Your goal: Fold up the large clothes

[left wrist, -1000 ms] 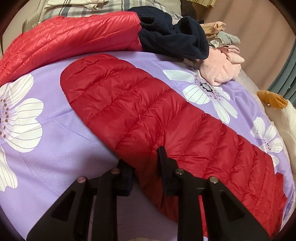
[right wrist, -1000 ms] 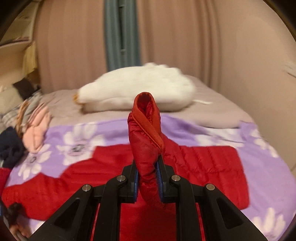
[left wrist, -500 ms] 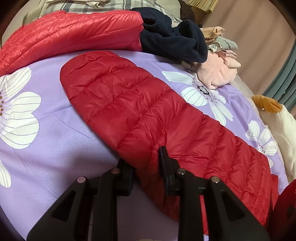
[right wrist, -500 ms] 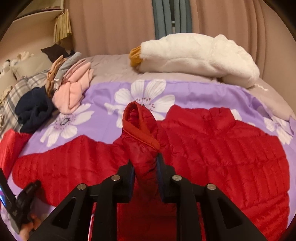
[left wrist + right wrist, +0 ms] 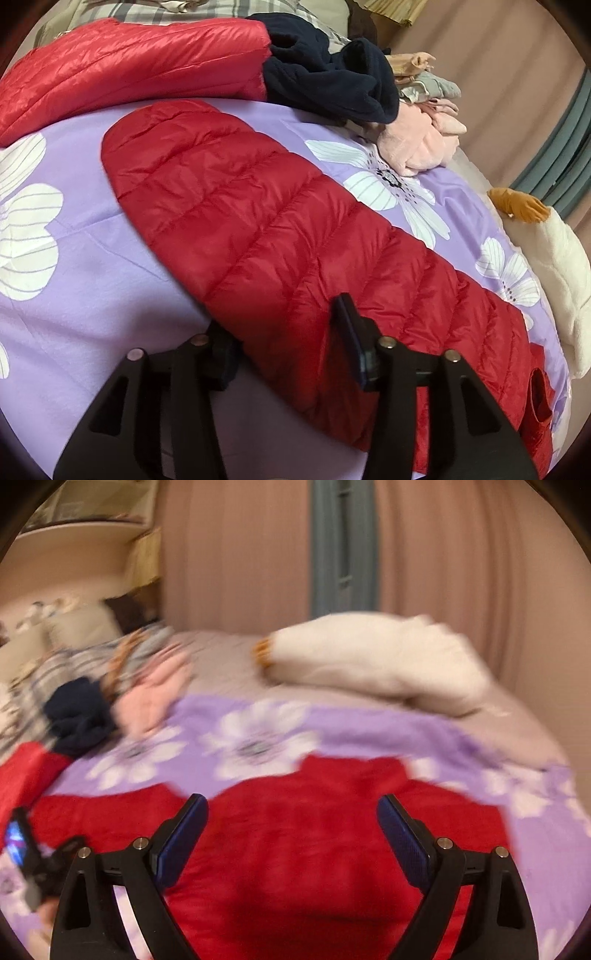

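Note:
A dark red puffer jacket [image 5: 280, 236] lies spread on the purple flowered bedspread [image 5: 74, 280], one sleeve stretched towards the far left. My left gripper [image 5: 284, 336] sits at the sleeve's near edge. Its jaws are opening, and the sleeve fabric lies loose between them, hiding part of the left finger. In the blurred right wrist view the jacket's body [image 5: 295, 849] lies flat below my right gripper [image 5: 291, 823]. Its jaws are opening wide with nothing between the blue pads [image 5: 402, 838].
A second, brighter red puffer [image 5: 129, 66] lies folded at the far left, with a navy fleece [image 5: 332, 81] and a pink garment [image 5: 421, 147] beside it. A white plush toy [image 5: 369, 657] lies along the far side of the bed. Curtains hang behind it.
My right gripper has let go of the upright fold of jacket and opened wide; the fold has dropped flat. My left gripper's jaws have widened around the sleeve edge.

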A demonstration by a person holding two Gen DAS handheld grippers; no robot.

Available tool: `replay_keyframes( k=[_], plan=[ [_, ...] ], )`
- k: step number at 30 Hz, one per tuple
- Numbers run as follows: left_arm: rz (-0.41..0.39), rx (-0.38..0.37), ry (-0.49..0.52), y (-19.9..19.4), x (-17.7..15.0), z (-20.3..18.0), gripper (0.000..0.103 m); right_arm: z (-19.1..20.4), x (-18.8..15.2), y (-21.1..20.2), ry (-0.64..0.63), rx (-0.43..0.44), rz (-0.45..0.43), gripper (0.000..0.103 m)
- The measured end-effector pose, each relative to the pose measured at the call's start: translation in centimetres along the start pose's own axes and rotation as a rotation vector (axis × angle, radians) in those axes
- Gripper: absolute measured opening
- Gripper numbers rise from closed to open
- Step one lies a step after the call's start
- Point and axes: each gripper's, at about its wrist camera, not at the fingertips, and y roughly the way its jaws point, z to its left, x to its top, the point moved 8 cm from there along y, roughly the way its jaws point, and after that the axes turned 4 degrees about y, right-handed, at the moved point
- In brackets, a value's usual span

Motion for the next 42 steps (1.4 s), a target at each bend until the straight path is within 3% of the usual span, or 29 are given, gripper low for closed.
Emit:
replay_keyframes(
  k=[2,3,4,7,10,12,13,15,18,22,25,29,33,36,42],
  plan=[
    [0.014,-0.006,-0.006,0.0,0.2,0.0,0.051,-5.9,-0.6,1.3,0.062,-0.15,0.013,0.092],
    [0.019,-0.023,-0.026,0.0,0.4,0.3,0.052,-8.7,-1.3,1.9,0.099,-0.216,0.028,0.087],
    [0.025,-0.045,-0.057,0.0,0.5,0.6,0.052,-10.6,-1.9,2.4,0.126,-0.252,0.045,0.07],
    [0.039,-0.108,-0.16,0.4,1.3,1.6,0.052,-17.3,-5.5,4.7,0.236,-0.357,0.165,0.042],
    [0.068,-0.124,-0.196,1.0,2.0,1.9,0.05,-22.2,-9.7,6.6,0.31,-0.484,0.244,0.036],
    [0.064,-0.066,-0.215,1.1,2.1,2.2,0.034,-24.1,-13.8,8.6,0.409,-0.471,0.317,0.036],
    [0.059,-0.033,-0.202,1.2,2.1,2.1,0.031,-24.6,-14.7,9.0,0.463,-0.433,0.314,0.036],
    [0.035,0.044,-0.124,1.0,2.1,1.4,0.026,-24.8,-14.2,8.7,0.496,-0.405,0.29,0.036],
    [0.0,0.142,-0.005,0.5,1.8,0.0,0.014,-24.1,-14.3,9.2,0.444,-0.451,0.303,0.036],
    [-0.05,0.161,0.048,-1.0,2.4,-1.8,0.01,-24.3,-14.3,9.4,0.424,-0.472,0.309,0.036],
    [-0.131,0.198,0.179,-3.6,3.0,-4.9,0.01,-24.9,-14.5,9.5,0.475,-0.431,0.293,0.036],
    [-0.233,0.098,0.313,-8.5,2.8,-11.7,0.01,-26.2,-14.2,7.1,0.509,-0.387,0.287,0.036],
    [-0.288,0.022,0.423,-12.3,1.1,-18.3,0.01,-27.4,-13.7,3.7,0.507,-0.427,0.256,0.036],
    [-0.297,-0.095,0.499,-15.2,-2.1,-24.2,0.01,-28.9,-13.8,0.7,0.512,-0.464,0.232,0.036],
    [-0.219,-0.263,0.637,-17.5,-11.6,-33.6,0.01,-30.7,-13.2,-3.4,0.446,-0.516,0.18,0.036]
  ],
)
